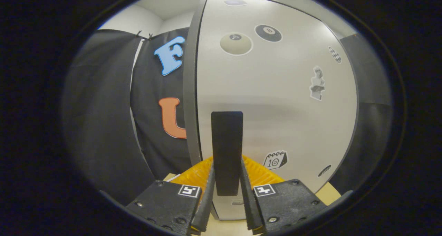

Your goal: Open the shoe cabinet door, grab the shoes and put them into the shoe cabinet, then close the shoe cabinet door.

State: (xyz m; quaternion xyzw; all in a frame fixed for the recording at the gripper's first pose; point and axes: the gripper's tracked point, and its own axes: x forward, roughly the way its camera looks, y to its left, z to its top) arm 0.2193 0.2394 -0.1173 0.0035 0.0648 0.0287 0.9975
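The white shoe cabinet door stands close in front of me, with several stickers on its face. A tall, narrow black handle runs upright on the door. My gripper has one finger on each side of the handle's lower half, and both fingers press against its edges. A grey edge runs down the door's left side. I cannot tell whether the door is ajar.
Black cloth wall hangs to the left of the cabinet, and more of it lies past the door's right edge. A light wooden surface shows under the cabinet's foot. White room wall and ceiling rise above the cloth.
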